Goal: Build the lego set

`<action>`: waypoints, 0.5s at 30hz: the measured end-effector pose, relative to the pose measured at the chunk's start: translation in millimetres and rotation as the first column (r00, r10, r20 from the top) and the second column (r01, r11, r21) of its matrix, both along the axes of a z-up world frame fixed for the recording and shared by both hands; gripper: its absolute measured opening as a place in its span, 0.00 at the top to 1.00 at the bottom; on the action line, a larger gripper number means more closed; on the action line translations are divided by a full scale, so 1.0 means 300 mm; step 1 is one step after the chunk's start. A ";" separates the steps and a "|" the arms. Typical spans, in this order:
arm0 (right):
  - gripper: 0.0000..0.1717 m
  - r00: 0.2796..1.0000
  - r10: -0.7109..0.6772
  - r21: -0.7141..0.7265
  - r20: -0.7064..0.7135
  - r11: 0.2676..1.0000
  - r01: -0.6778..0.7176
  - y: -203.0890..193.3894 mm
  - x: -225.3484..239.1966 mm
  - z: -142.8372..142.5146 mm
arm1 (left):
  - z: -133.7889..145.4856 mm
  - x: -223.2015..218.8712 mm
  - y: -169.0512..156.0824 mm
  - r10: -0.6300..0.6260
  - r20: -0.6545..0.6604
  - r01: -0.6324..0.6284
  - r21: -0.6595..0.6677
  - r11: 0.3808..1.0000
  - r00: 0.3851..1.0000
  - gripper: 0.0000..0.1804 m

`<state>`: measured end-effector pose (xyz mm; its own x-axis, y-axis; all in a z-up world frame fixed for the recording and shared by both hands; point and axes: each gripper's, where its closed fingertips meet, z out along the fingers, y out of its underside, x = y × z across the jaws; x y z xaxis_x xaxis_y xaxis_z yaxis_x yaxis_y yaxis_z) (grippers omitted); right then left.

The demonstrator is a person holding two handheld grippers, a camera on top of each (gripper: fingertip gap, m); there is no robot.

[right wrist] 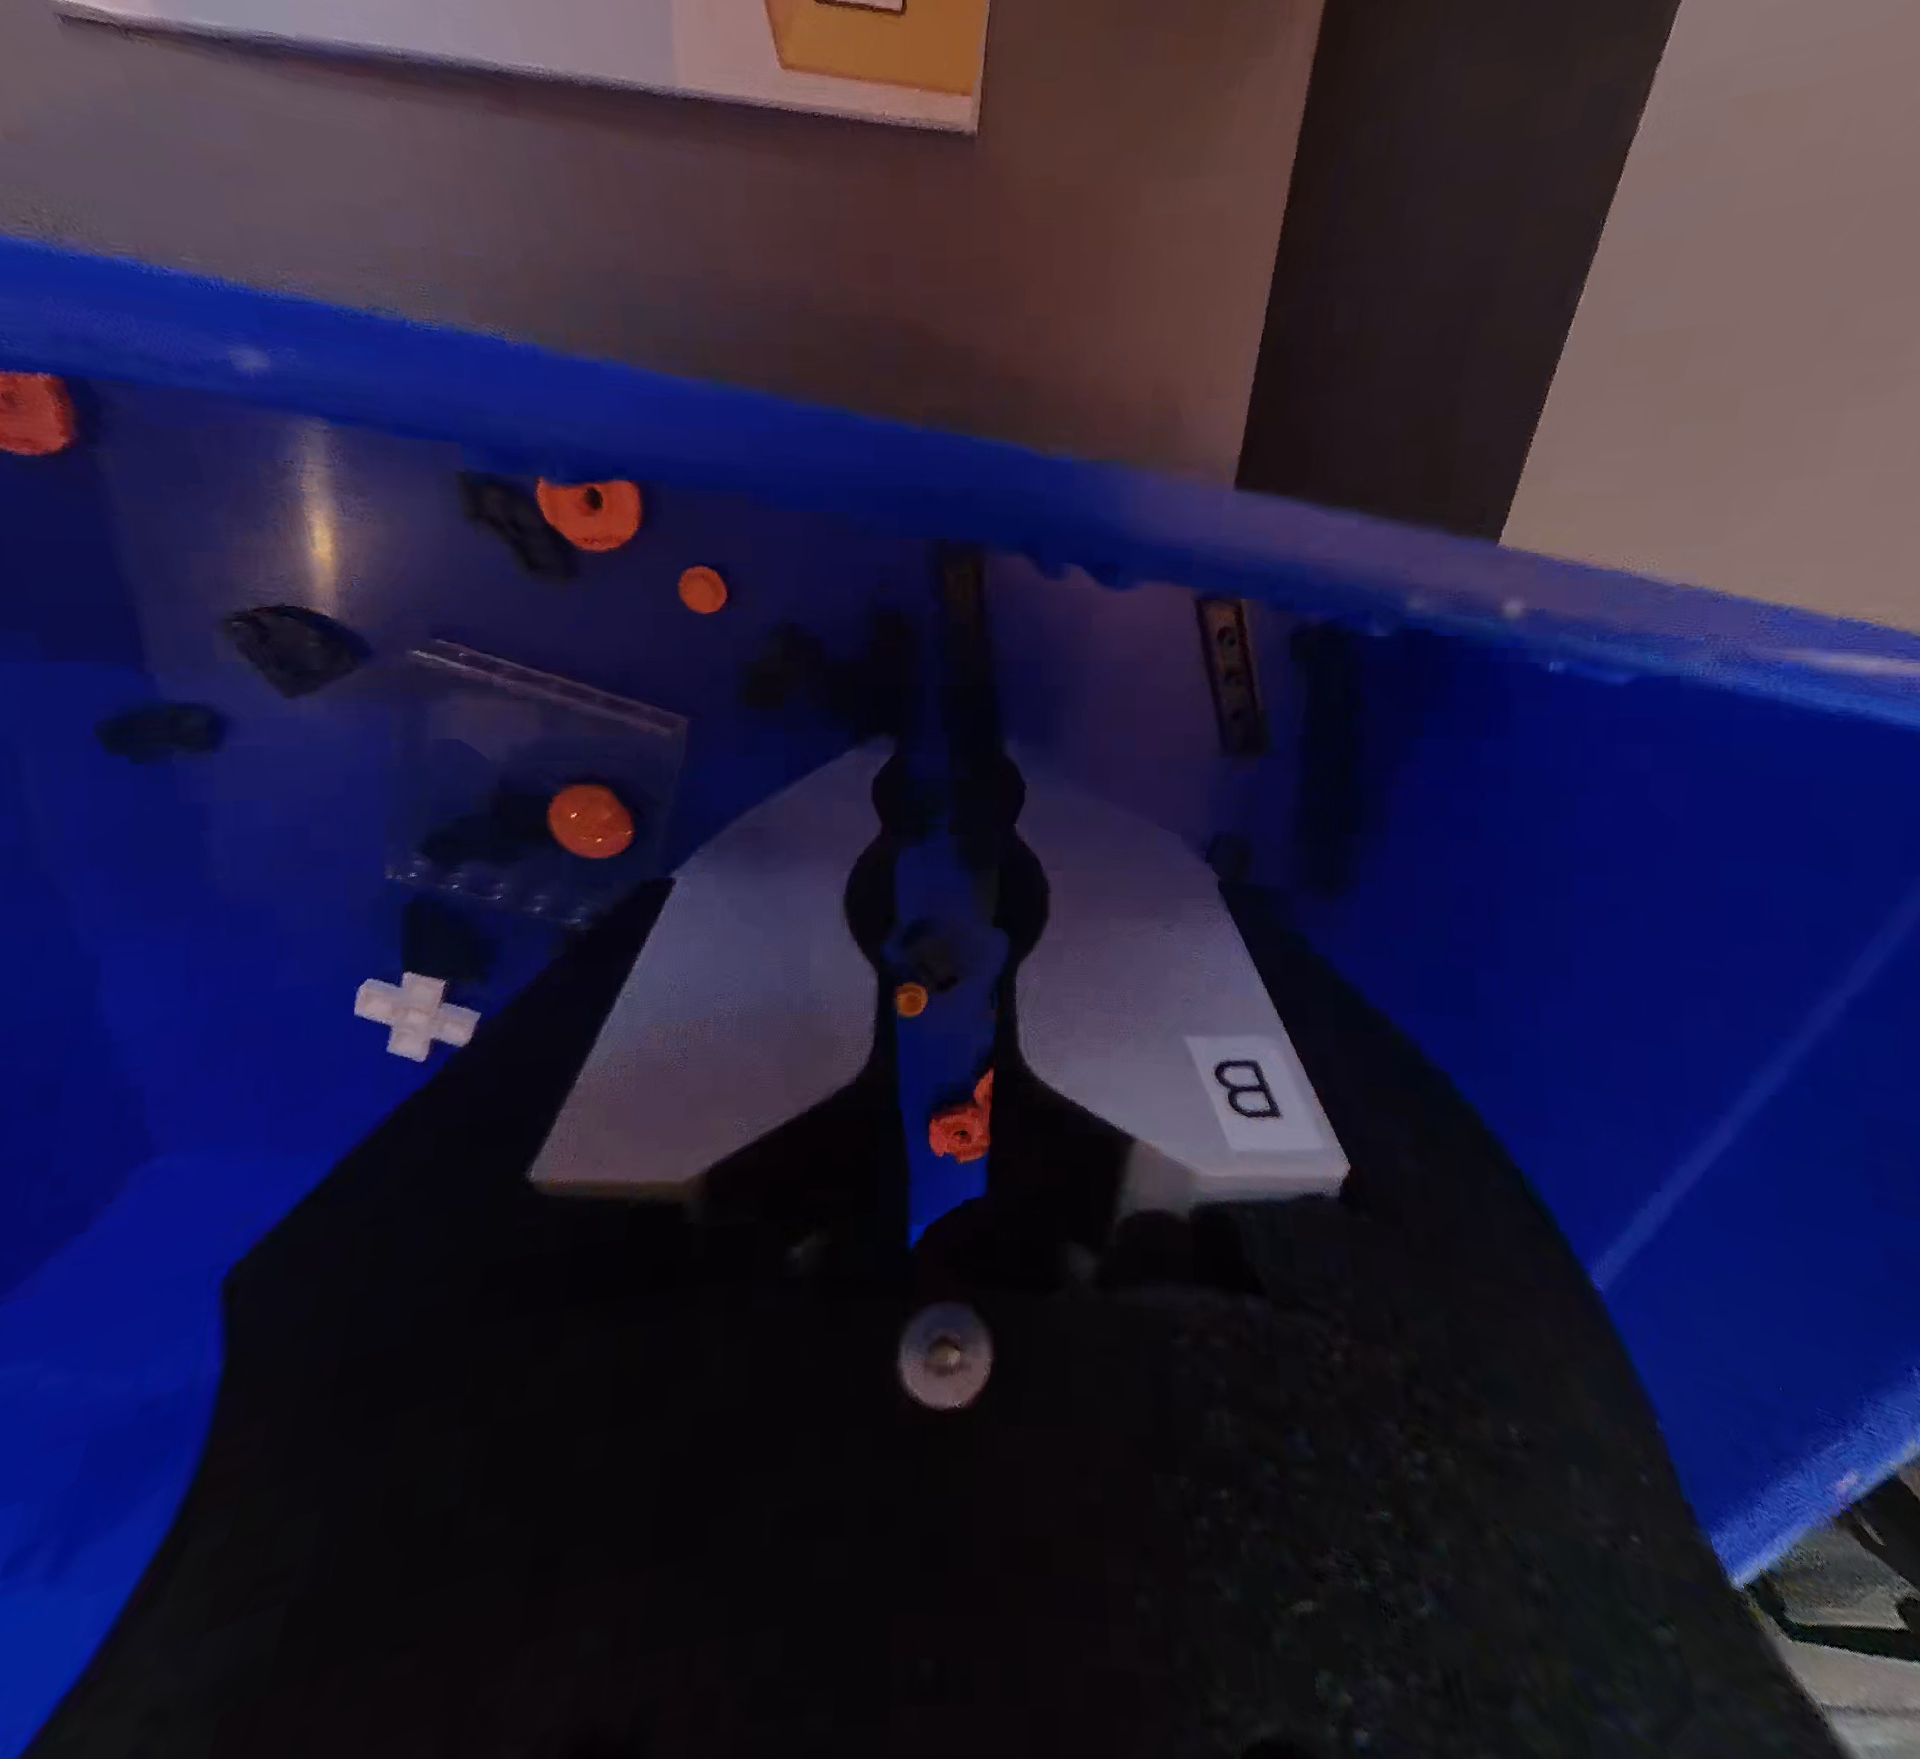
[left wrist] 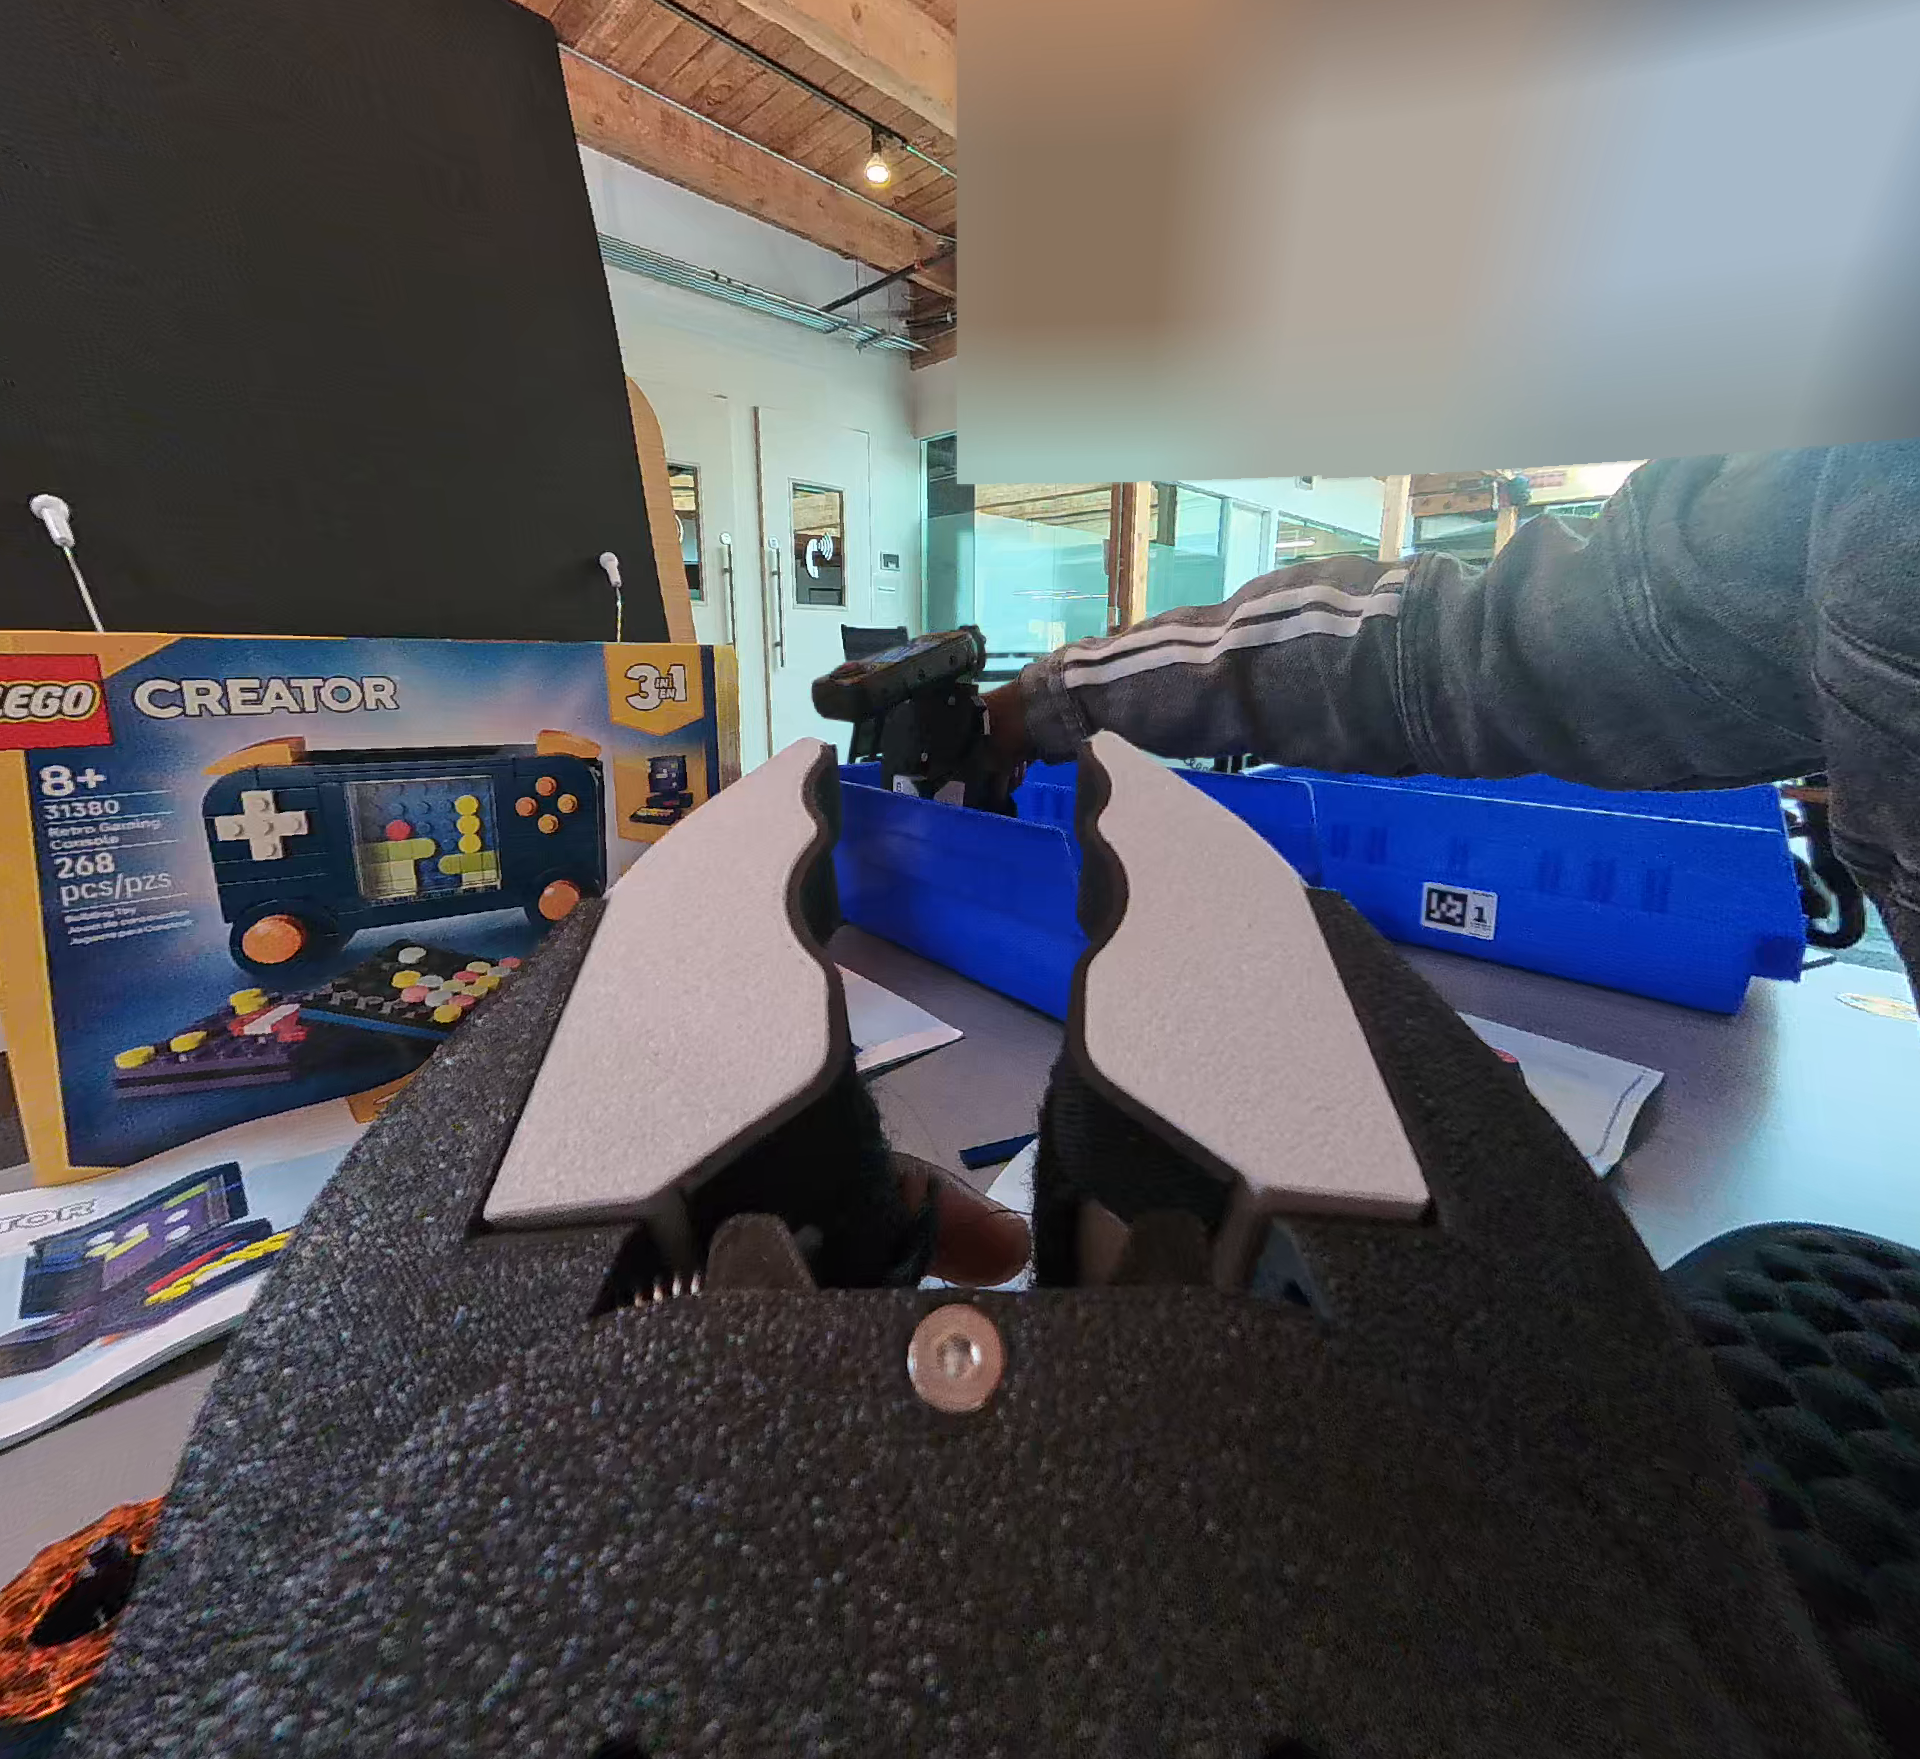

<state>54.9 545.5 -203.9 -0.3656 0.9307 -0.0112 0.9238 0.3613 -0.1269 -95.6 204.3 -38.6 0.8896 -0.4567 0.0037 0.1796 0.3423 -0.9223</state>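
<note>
We see a thin dark bar (right wrist: 961, 629) lying between the nearly closed fingers of the right gripper (right wrist: 948, 774) inside the blue bin (right wrist: 1143, 514), contact unclear. Nearby are orange round pieces (right wrist: 588, 512), a clear plate (right wrist: 540, 753) and a white cross (right wrist: 416, 1015). The left gripper (left wrist: 958, 753) gapes bare, facing the bin.

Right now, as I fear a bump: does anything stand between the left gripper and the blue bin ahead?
Nothing visible does. The open left gripper faces the blue bin across grey table bearing only flat white paper. The right gripper reaches in beyond the bin's near wall.
</note>
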 end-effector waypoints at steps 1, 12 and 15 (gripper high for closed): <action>0.92 1.000 0.004 0.009 0.005 1.000 -0.004 0.005 -0.003 -0.011 | 0.000 0.000 0.000 0.000 -0.002 0.000 0.000 1.000 1.000 0.77; 0.95 0.969 -0.153 -0.092 -0.194 0.986 0.138 -0.063 -0.010 0.139 | 0.020 -0.006 -0.014 0.019 -0.011 -0.018 0.022 1.000 1.000 0.77; 0.96 0.850 -0.328 -0.293 -0.413 0.931 0.217 -0.185 0.008 0.359 | 0.046 -0.011 -0.027 0.014 0.016 -0.014 0.034 0.999 1.000 0.77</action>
<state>57.2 490.1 -96.3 -0.1143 0.9847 -0.1313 0.8023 0.0136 -0.5967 -98.9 196.1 -24.9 0.8959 -0.4442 0.0030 0.1892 0.3756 -0.9072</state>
